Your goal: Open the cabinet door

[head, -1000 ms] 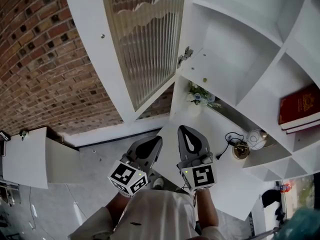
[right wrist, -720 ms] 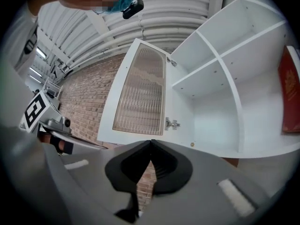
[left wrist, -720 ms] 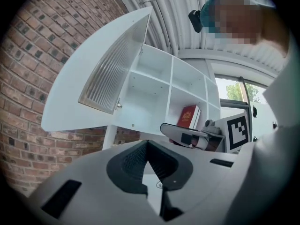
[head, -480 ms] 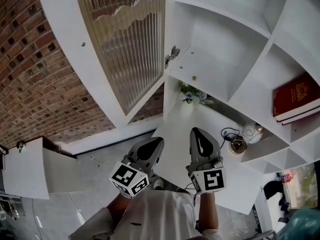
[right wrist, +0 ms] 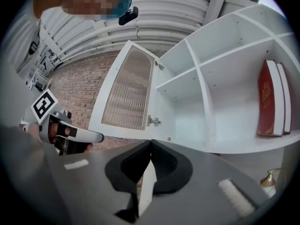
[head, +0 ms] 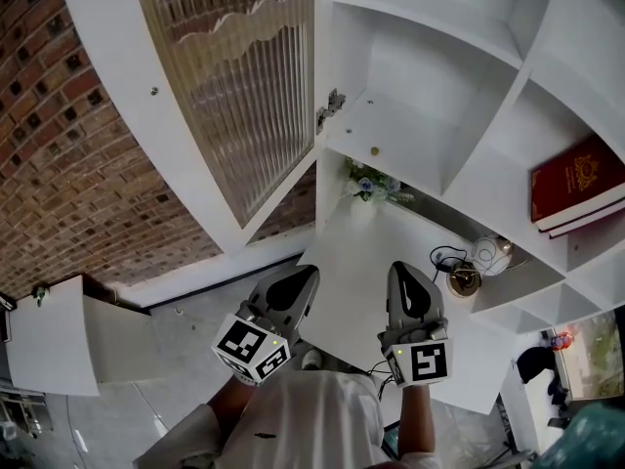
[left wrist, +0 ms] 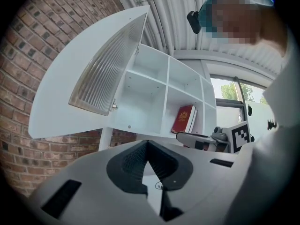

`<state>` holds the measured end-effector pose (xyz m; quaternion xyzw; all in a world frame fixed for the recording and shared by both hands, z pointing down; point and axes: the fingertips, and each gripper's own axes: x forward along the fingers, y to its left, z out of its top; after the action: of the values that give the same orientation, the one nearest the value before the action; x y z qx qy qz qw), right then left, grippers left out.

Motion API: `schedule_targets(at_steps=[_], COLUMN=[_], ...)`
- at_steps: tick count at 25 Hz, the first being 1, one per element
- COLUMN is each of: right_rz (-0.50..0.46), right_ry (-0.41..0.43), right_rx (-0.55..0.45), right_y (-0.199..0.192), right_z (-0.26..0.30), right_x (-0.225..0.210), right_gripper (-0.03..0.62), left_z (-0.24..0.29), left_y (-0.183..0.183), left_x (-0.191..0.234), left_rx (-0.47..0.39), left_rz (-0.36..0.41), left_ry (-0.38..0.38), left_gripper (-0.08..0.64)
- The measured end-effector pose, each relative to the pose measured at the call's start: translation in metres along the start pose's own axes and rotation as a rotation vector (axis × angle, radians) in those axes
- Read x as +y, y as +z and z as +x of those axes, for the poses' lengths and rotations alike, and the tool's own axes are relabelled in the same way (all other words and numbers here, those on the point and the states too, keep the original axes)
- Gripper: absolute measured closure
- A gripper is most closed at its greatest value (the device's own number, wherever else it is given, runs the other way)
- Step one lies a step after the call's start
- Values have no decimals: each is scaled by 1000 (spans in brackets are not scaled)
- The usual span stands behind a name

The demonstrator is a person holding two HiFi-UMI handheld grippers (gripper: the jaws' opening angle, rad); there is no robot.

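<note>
The white cabinet door [head: 117, 115] with its ribbed glass panel [head: 234, 76] stands swung wide open to the left of the shelf unit [head: 430, 115], hanging on its hinge [head: 330, 106]. It also shows in the left gripper view as the door [left wrist: 93, 78] and in the right gripper view as the door [right wrist: 129, 90]. My left gripper [head: 309, 274] is shut and empty, below the door and apart from it. My right gripper [head: 400, 268] is shut too, holding nothing, in front of the lower shelf. Both jaw pairs meet at their tips, left gripper [left wrist: 146, 143] and right gripper [right wrist: 150, 143].
Red books [head: 576, 189] stand in a right compartment. A small plant [head: 371, 186] and a round brass-based lamp [head: 467, 286] sit on the lower shelf. A brick wall [head: 68, 164] lies left of the door, with a white ledge [head: 49, 335] below it.
My right gripper has drifted to the right and slightly lower in the head view. The left gripper has hardly moved. The door stays open.
</note>
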<state>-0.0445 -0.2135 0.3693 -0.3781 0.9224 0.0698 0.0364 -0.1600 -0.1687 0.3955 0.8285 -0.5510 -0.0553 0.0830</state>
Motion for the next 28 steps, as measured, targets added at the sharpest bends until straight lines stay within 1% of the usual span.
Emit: schedule_targets(at_steps=[4,7,11,20,23,28], right_rz=[1,26,60,42,24,21], right_ry=[-21,-32,-80,-129,-135,-144], right_rx=[18,19,33,4,13,7], right_y=[-9,-14,-22,-11,-11,-8], right_z=[-9,-16,-27,-32,-34,-33], right_x=[-2,-2,-10,-20,-22,-25], right_gripper=[592,592,592,592,592,592], left_z=[2,4,4,8,11,13], left_y=[1,-2,-2,-6,-4,-4], left_x=[1,0,-1,-1,-3,-4], left_rx=[-1,-3,1,10,16,20], left_rz=[3,-1,1,-5,2,4], left_ry=[-10,-10,-13,-32,-45,-55], left_gripper=[551,551,551,551,551,551])
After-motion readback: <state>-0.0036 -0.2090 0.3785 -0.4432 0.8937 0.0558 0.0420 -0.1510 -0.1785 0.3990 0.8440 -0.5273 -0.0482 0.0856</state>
